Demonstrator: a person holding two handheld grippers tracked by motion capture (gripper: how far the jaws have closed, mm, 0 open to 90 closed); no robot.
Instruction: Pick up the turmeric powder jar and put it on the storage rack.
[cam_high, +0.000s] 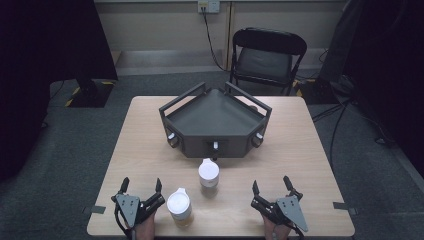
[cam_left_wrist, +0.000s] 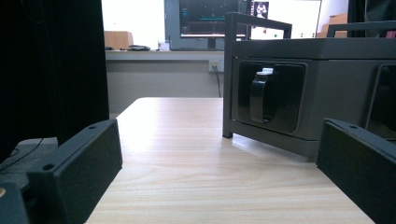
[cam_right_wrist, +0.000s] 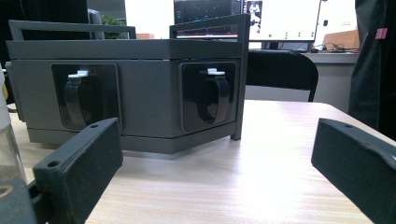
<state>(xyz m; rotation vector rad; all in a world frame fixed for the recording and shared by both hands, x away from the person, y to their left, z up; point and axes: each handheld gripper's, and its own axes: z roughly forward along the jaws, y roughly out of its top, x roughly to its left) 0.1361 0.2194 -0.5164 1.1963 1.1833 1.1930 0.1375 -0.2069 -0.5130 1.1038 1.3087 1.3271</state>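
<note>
Two white-capped bottles stand on the wooden table (cam_high: 150, 135): one (cam_high: 208, 175) just in front of the grey box, the other (cam_high: 179, 206) nearer the front edge, holding amber liquid. My left gripper (cam_high: 141, 186) rests open at the front left, a little left of the nearer bottle, nothing between its jaws. My right gripper (cam_high: 271, 184) rests open at the front right, also holding nothing. The left gripper (cam_left_wrist: 219, 182) faces a corner of the grey box (cam_left_wrist: 303, 79). The right gripper (cam_right_wrist: 217, 186) faces the box (cam_right_wrist: 140, 88), and a bottle edge (cam_right_wrist: 5, 140) shows at far left.
A grey angular box (cam_high: 215, 122) with handles and three front-facing cameras sits mid-table. A black folding chair (cam_high: 265, 55) stands behind the table. Dark curtains hang left and right, and cables run on the floor at the right.
</note>
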